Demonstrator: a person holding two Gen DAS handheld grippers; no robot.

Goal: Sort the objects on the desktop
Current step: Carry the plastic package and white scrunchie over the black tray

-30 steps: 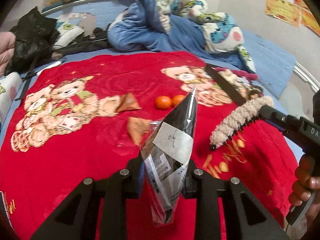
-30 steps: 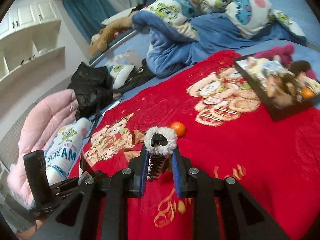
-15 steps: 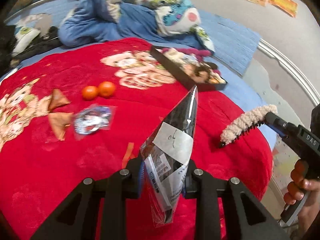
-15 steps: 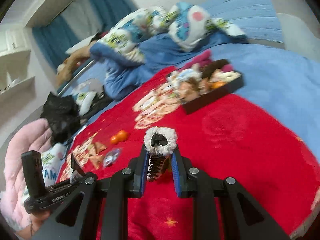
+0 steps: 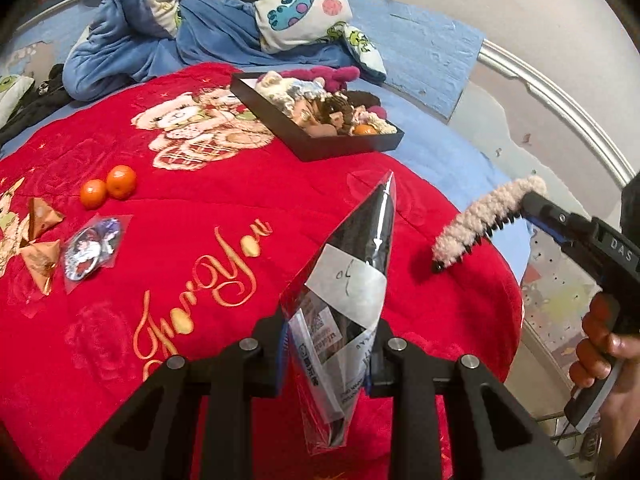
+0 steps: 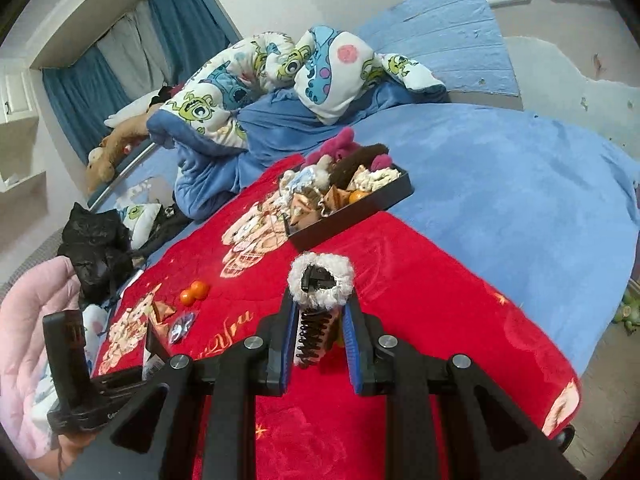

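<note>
Red bedding lies under both loads, left gripper (image 5: pixel 326 354) pinching a plastic packet (image 5: pixel 346 292), right gripper (image 6: pixel 320 342) clamping a fuzzy hair clip (image 6: pixel 320 284); either could slip short of the crowded black tray (image 5: pixel 320 148) near the blanket's far edge.

Domestic bedroom. Evidence: bed (image 6: pixel 520 184) with blue sheet, red teddy-bear-print fleece blanket (image 5: pixel 200 240), crumpled cartoon-monster quilt (image 6: pixel 248 80), blue window curtains (image 6: pixel 80 96), brown plush toy (image 6: pixel 116 140).
</note>
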